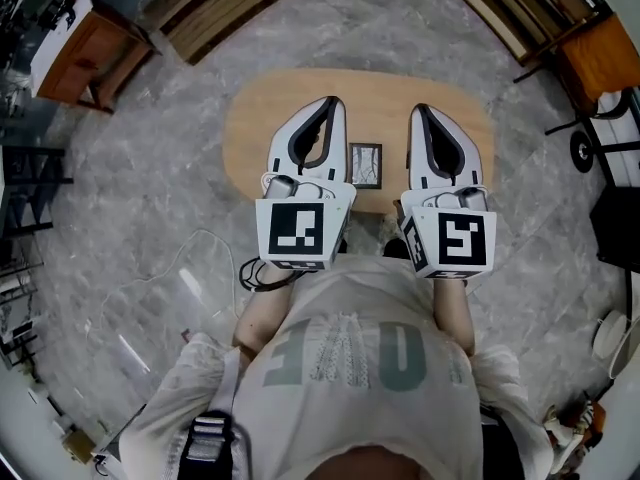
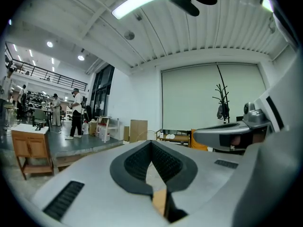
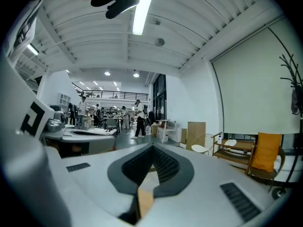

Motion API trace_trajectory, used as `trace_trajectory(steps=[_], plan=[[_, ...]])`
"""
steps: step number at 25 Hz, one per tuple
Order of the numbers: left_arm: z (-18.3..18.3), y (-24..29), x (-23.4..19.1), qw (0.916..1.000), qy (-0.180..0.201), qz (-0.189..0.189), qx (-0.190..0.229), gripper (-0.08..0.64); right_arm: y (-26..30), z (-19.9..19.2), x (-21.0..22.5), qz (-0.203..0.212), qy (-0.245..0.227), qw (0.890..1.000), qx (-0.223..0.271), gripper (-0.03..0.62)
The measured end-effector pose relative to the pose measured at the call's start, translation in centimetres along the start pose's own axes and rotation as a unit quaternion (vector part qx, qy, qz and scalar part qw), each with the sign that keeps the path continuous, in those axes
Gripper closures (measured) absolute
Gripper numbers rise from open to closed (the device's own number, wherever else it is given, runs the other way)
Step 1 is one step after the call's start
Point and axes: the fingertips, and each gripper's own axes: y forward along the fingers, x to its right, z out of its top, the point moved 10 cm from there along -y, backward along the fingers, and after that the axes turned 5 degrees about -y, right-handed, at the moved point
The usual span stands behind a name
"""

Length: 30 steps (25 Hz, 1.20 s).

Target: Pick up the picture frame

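In the head view a small dark picture frame (image 1: 366, 165) lies flat near the front edge of the oval wooden table (image 1: 270, 118). It lies between my two grippers and neither touches it. My left gripper (image 1: 330, 102) is held over the table just left of the frame, shut, with nothing between its fingertips. My right gripper (image 1: 419, 109) is just right of the frame, also shut and empty. Both gripper views look level across the room, and the frame is not in them. The left gripper (image 2: 151, 142) and right gripper (image 3: 152, 147) show their tips meeting.
A wooden cabinet (image 1: 85, 53) stands at the far left, wooden benches (image 1: 235, 8) lie beyond the table, and an orange chair (image 1: 600, 58) is at the far right. A cable (image 1: 262, 273) lies on the marble floor by my feet. People (image 2: 75, 112) stand far off in the hall.
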Motion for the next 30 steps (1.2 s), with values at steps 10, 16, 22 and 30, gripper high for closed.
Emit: trace_trajectory(steps=[10,16,22,30], plan=[[0.8,1.0,3.7,0.9996,0.003,0.021,0.021,0.551,-1.4,0.1,3.6,0.022,0.005,1.0,0.014,0.588],[1.1,2.4,4.2,0.9993,0.007,0.024,0.027,0.551,-1.2,0.0,5.4,0.016,0.009,1.0,0.018,0.588],[-0.4,4.2,4.3,0.999,0.006,0.026,0.035,0.551,0.6,-0.8,7.2,0.033,-0.01,0.999,0.021,0.588],[-8.2,7.2,2.3,0.9994,-0.006,0.031,-0.013,0.551,6.4,-8.7,7.9,0.051,0.003,0.999,0.001,0.588]])
